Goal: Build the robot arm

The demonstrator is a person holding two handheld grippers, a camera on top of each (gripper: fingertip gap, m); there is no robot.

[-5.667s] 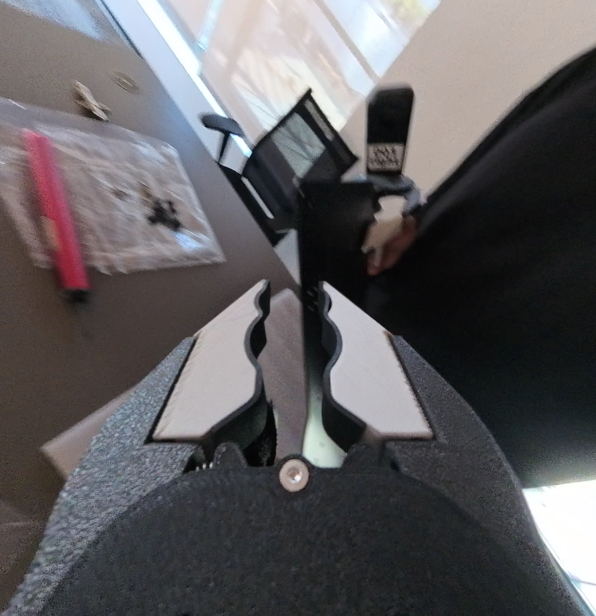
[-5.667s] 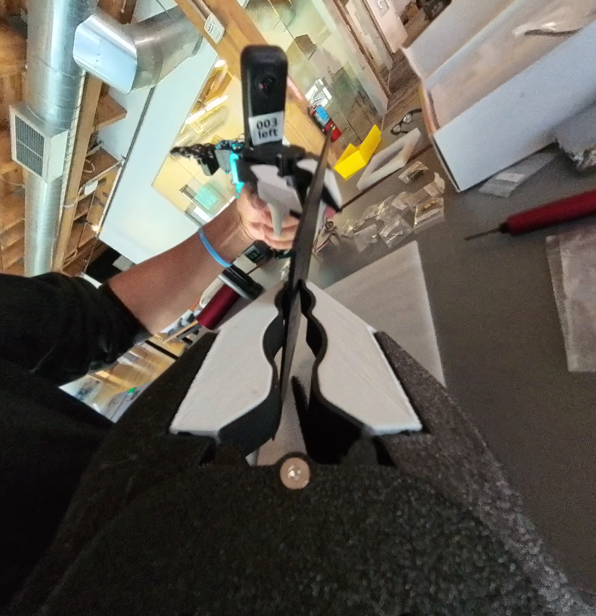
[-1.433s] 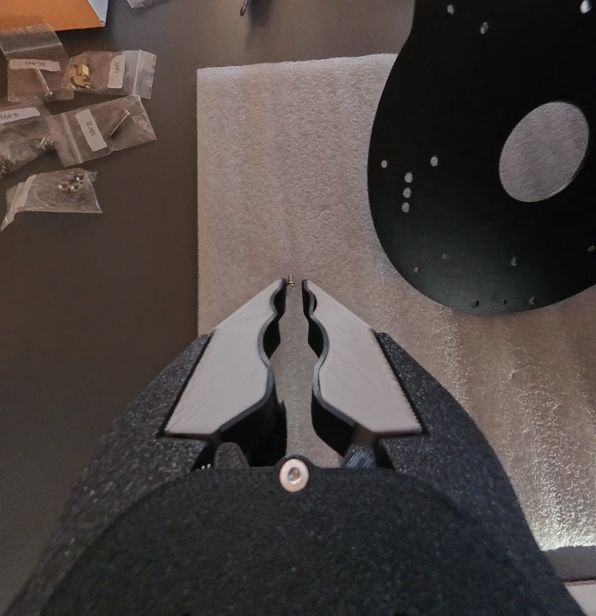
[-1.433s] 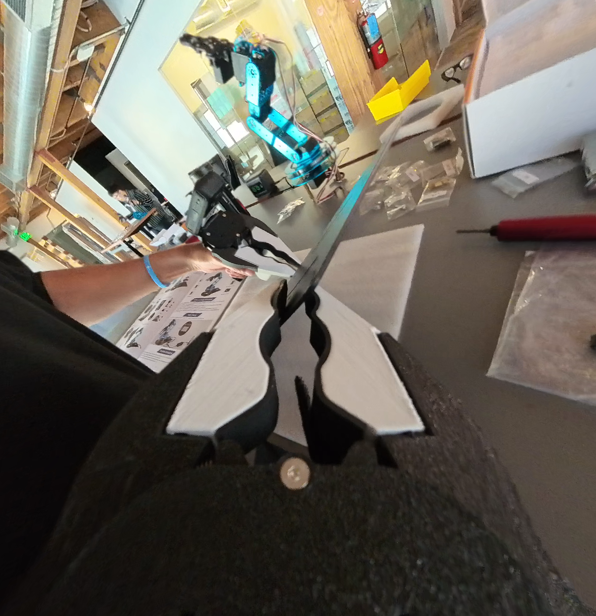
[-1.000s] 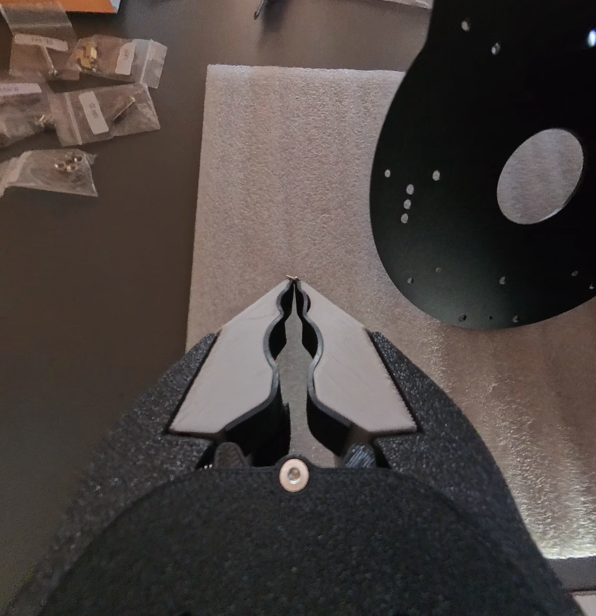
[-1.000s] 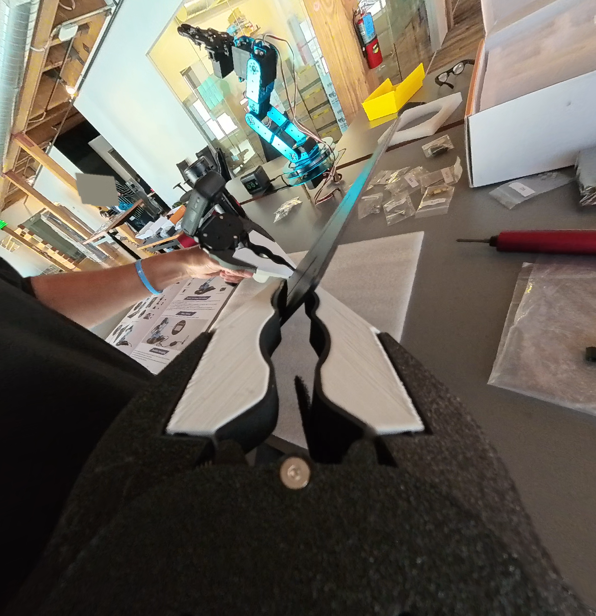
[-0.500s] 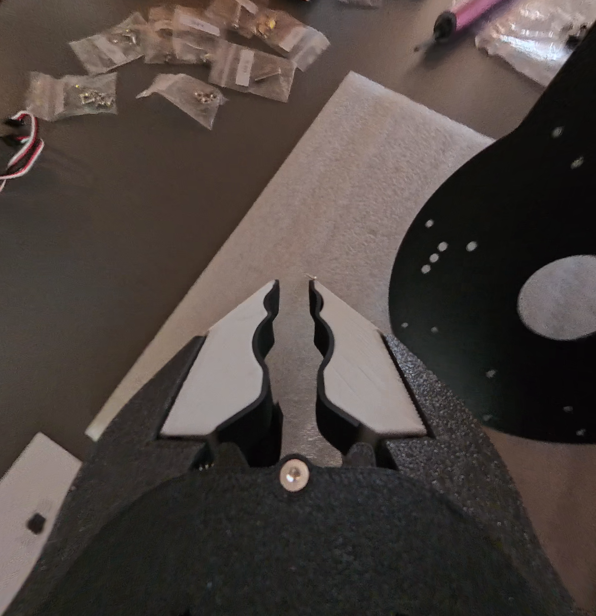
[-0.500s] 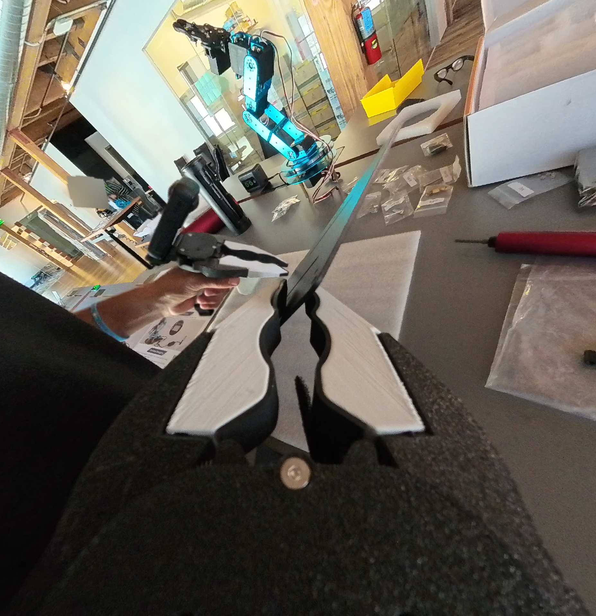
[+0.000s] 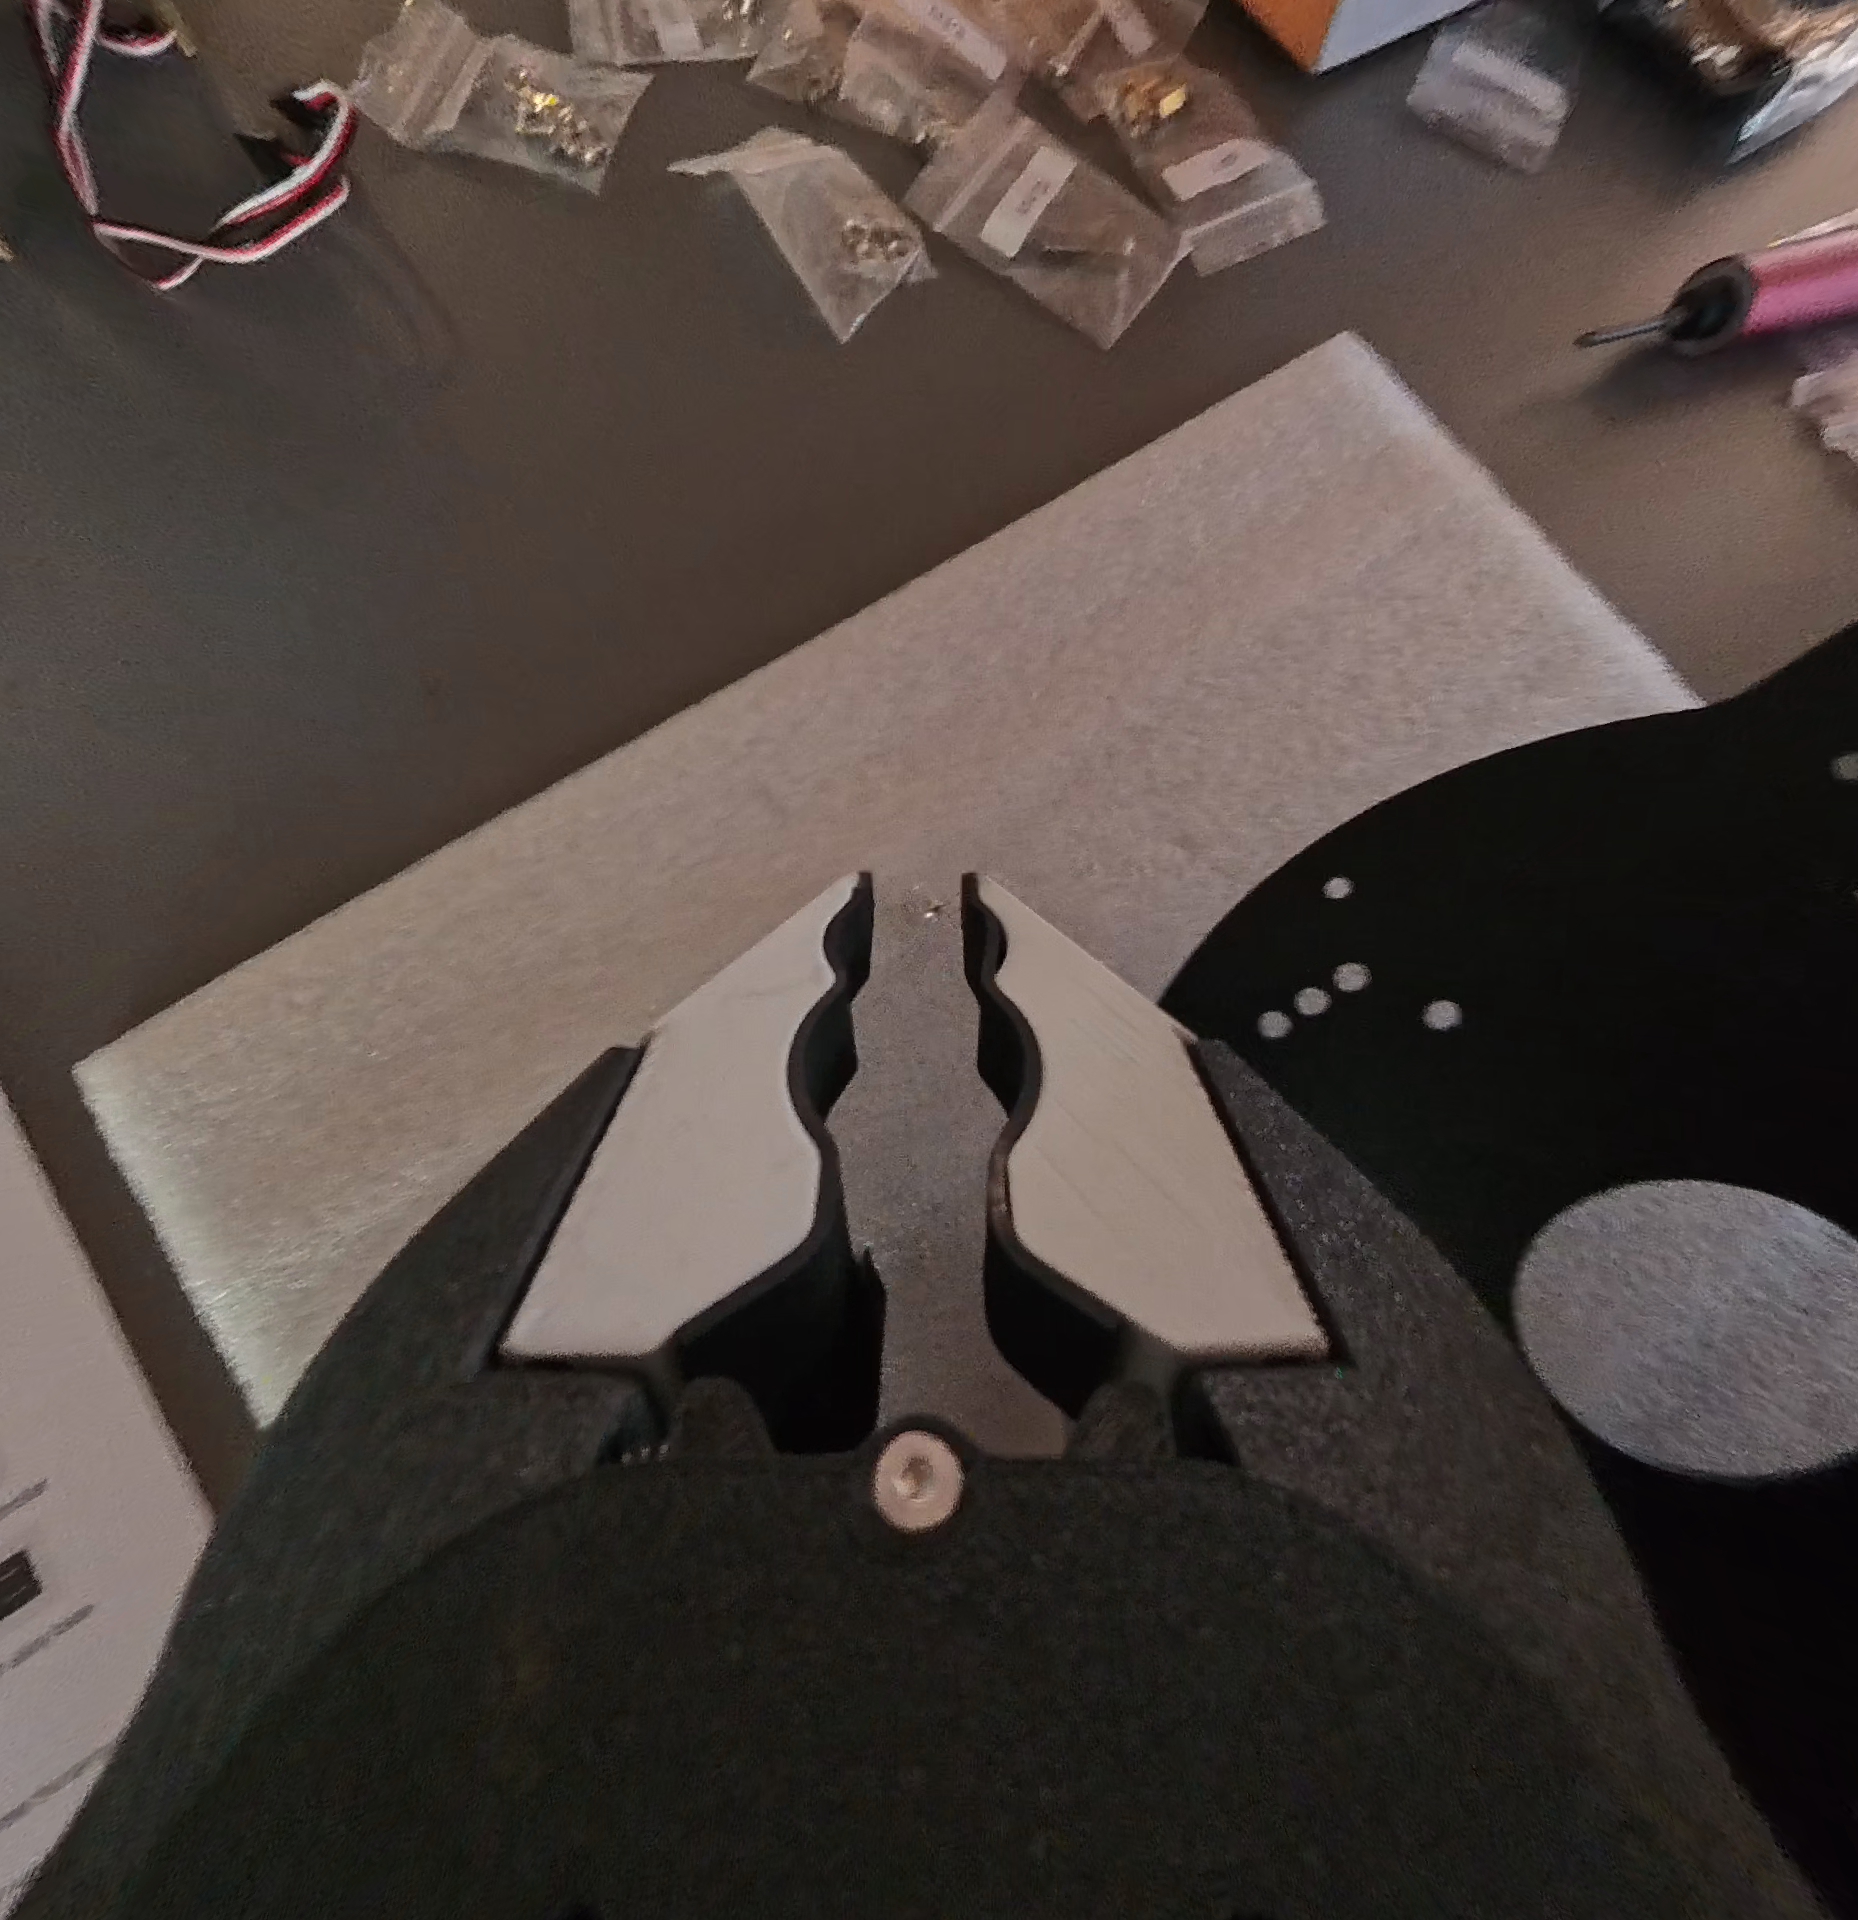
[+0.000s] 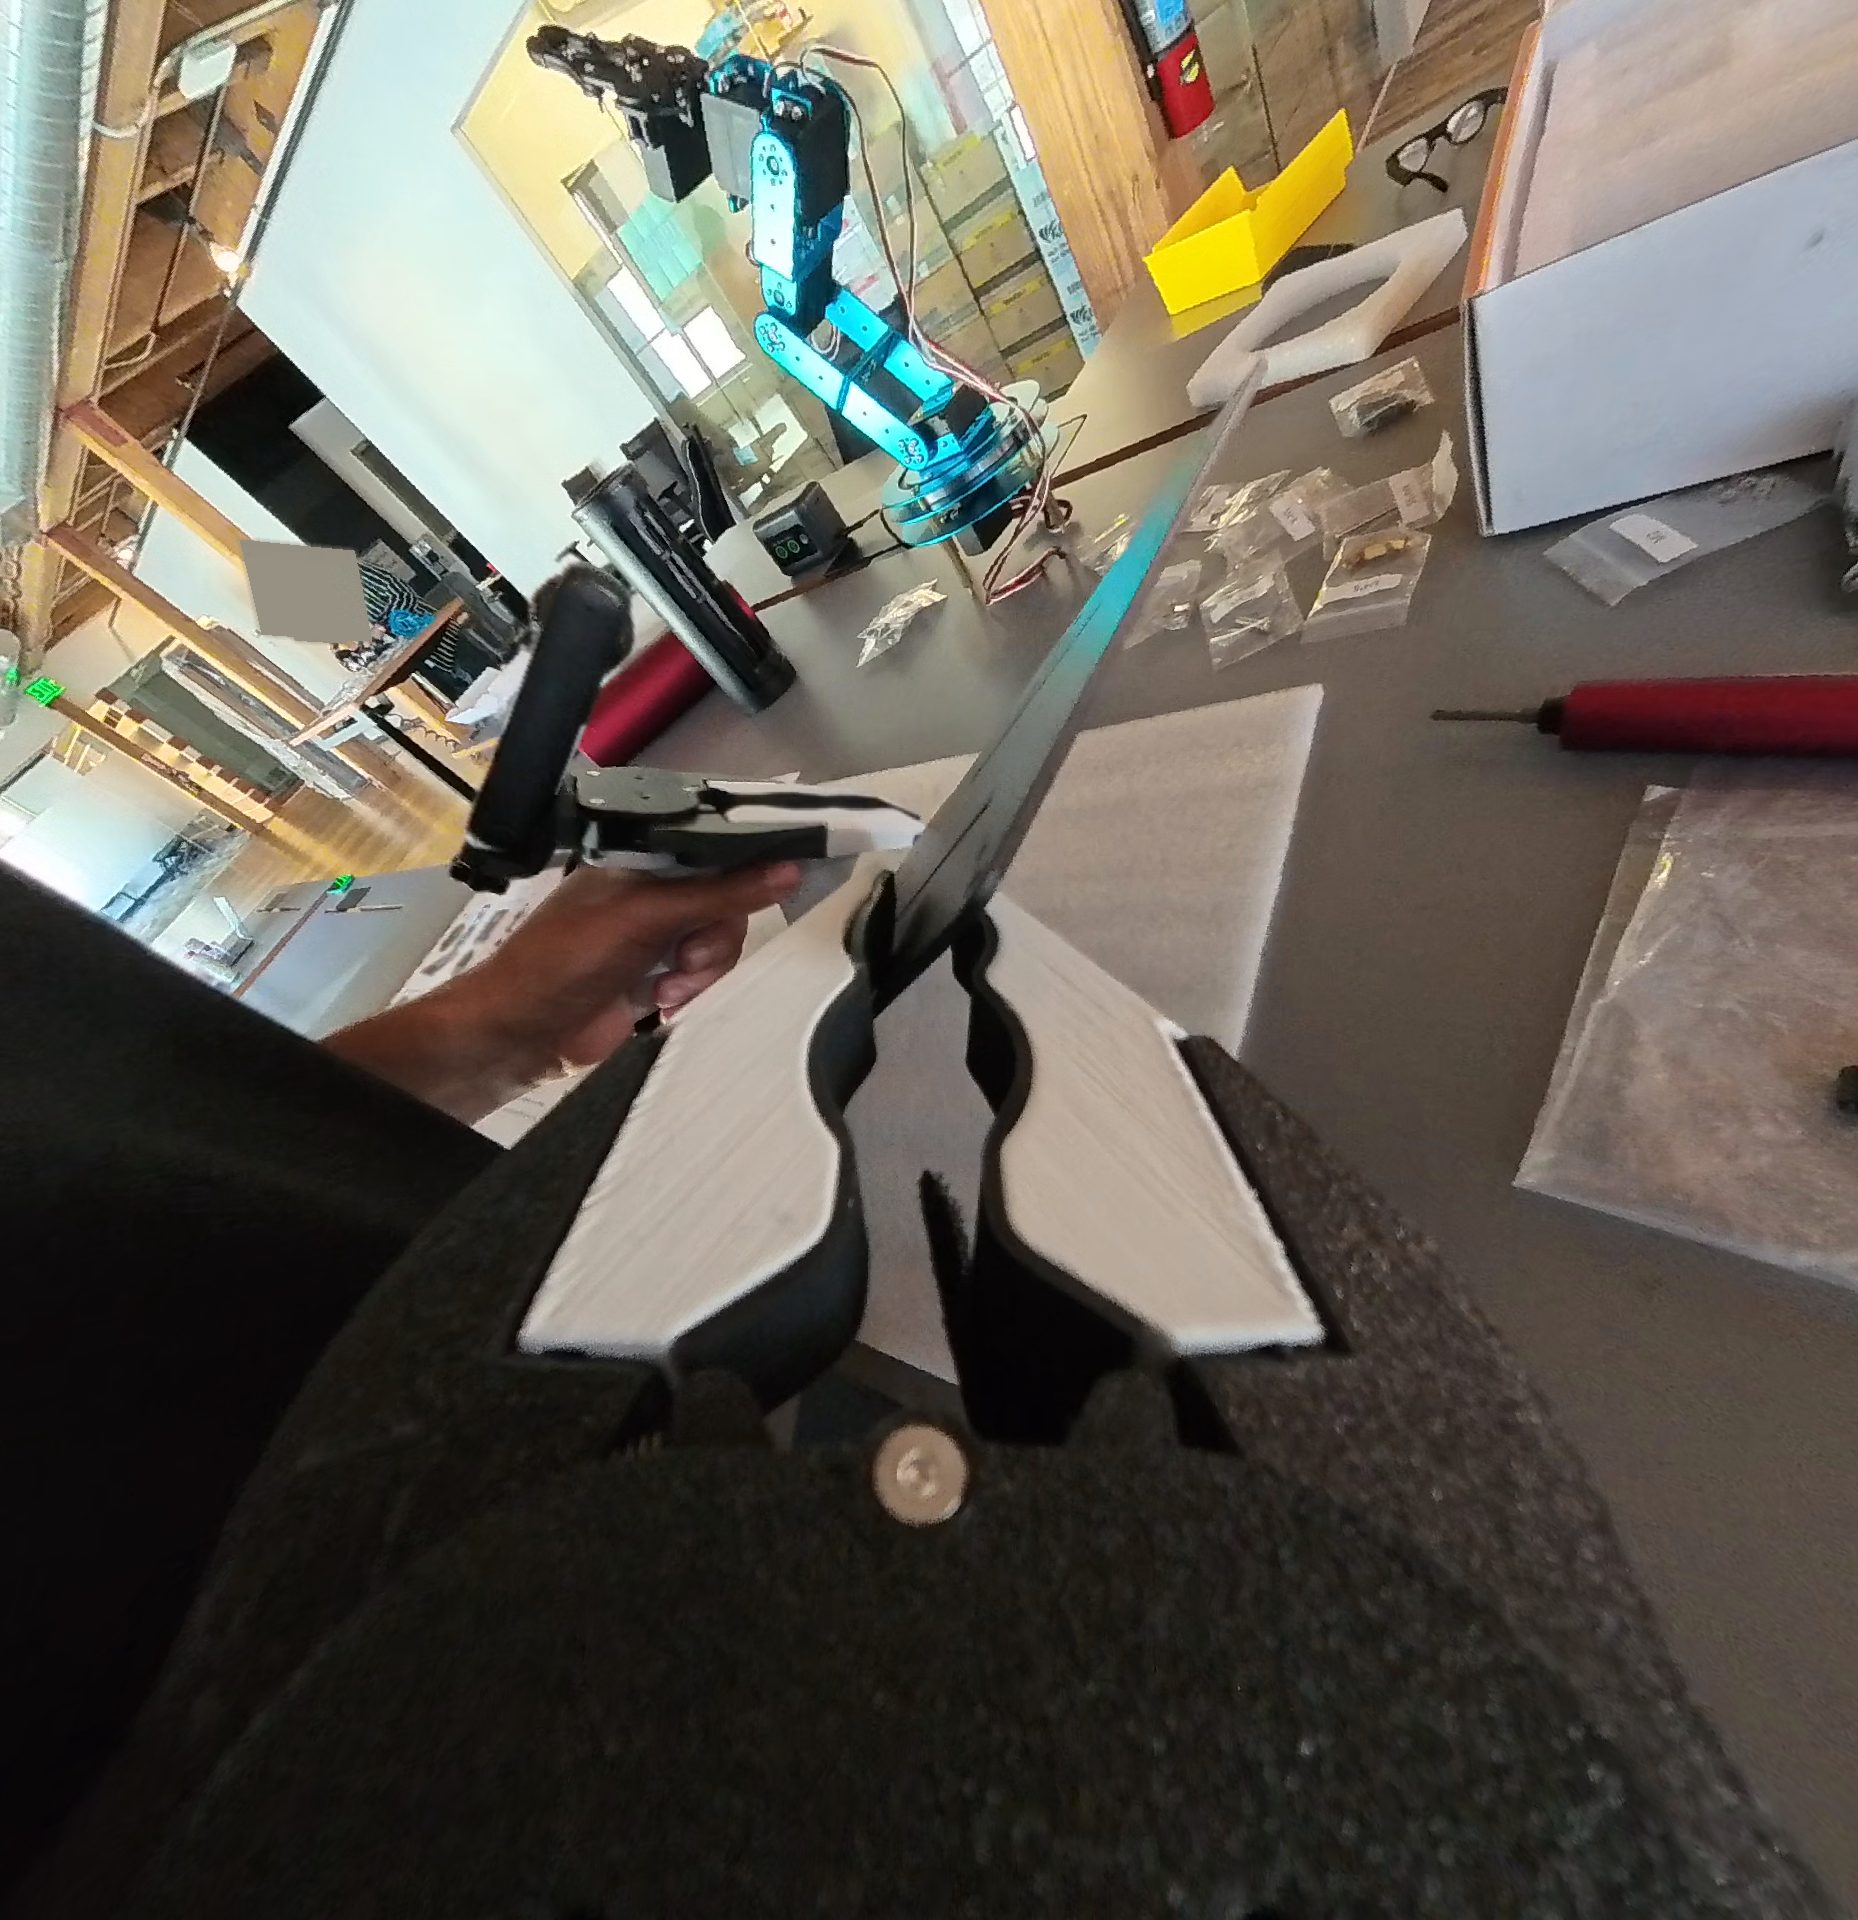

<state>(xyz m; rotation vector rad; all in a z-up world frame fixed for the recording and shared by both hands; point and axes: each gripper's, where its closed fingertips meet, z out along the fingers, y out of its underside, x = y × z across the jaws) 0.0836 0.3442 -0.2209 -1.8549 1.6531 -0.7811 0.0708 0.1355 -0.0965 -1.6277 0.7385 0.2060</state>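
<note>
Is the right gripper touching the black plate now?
Touching. In the right wrist view the right gripper has its jaws closed on the lower edge of the black plate, held on edge.

Grey table (image 9: 405,499): foam sheet (image 9: 904,727), hardware baggies (image 9: 1029,197), prob. screwdriver (image 10: 1714,715).

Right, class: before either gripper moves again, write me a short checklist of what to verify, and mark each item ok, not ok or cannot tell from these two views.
1. Right gripper shut on the black plate: ok, its edge sits between the fingertips.
2. Plate held off the foam sheet: ok, it is tilted above it.
3. Left gripper open: ok, a gap shows between the tips.
4. Small screw lying on the foam between the left tips: ok.
5. Screw touched by either finger: cannot tell.
6. Left gripper apart from the plate: ok in the left wrist view.
</note>
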